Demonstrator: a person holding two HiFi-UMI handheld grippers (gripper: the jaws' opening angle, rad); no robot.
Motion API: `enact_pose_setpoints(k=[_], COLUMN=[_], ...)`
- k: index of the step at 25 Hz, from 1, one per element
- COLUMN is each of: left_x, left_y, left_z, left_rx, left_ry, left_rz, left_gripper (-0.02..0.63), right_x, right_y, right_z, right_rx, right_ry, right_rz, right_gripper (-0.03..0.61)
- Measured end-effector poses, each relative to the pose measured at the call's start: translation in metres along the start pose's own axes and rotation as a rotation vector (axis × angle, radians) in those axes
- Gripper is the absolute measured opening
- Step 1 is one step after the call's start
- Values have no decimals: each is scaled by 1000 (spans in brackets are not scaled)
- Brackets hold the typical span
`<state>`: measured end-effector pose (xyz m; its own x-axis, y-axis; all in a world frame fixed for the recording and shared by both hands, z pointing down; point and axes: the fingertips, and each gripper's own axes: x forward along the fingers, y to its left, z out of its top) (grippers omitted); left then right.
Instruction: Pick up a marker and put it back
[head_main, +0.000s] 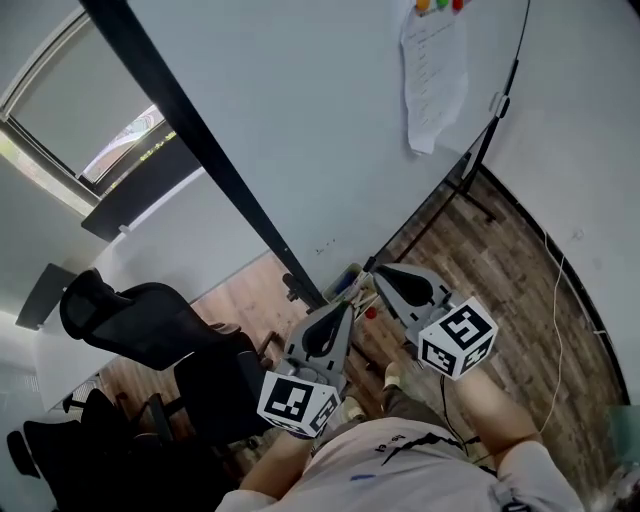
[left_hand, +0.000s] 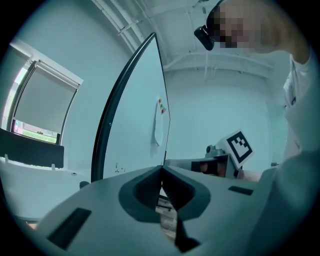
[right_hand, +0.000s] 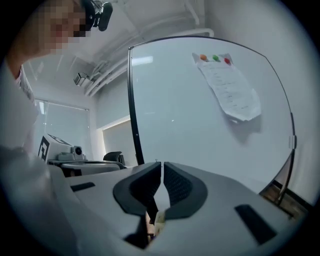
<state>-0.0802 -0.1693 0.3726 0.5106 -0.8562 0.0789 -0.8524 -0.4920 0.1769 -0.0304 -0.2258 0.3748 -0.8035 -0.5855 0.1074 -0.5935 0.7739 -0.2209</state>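
**Head view alone shows the markers; both tongs closed and empty**

You hold the left gripper (head_main: 346, 308) and the right gripper (head_main: 380, 275) low against the whiteboard (head_main: 330, 110), their tips close to its lower edge. Each gripper's own view shows its jaws pressed together at the tips with nothing between them, so no pick is under way. The markers (head_main: 347, 284) appear as a small cluster of coloured shapes resting along the whiteboard's lower edge, just beside both sets of tips. They are too small to count. A red spot (head_main: 370, 313) just below that edge may be a cap or another marker.

Expect a marker to be light and stiff, with a smooth round barrel that will likely roll or slide if you pinch it off-centre. Take it across the middle of the barrel, not by the cap, which could pull off. You will need to part the jaws first.

Only the head view shows the markers. The left gripper view and the right gripper view both look up along the whiteboard's face and miss its lower edge. The left gripper view catches the right gripper's marker cube to the whiteboard's right. The right gripper view shows a sheet of paper (right_hand: 231, 90) high on the whiteboard under three magnets (right_hand: 215, 58).
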Motion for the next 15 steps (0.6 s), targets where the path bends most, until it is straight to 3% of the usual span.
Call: enact_pose_setpoints(k=[15], left_x=[-25], left_y=[-27], left_z=[30], left_rx=[33], left_ry=[-48], left_rz=[-62], left_gripper=[11], right_x=[-37], right_y=[52], right_z=[35], right_rx=[-19], right_ry=[-94], right_rz=[13], right_gripper=[17])
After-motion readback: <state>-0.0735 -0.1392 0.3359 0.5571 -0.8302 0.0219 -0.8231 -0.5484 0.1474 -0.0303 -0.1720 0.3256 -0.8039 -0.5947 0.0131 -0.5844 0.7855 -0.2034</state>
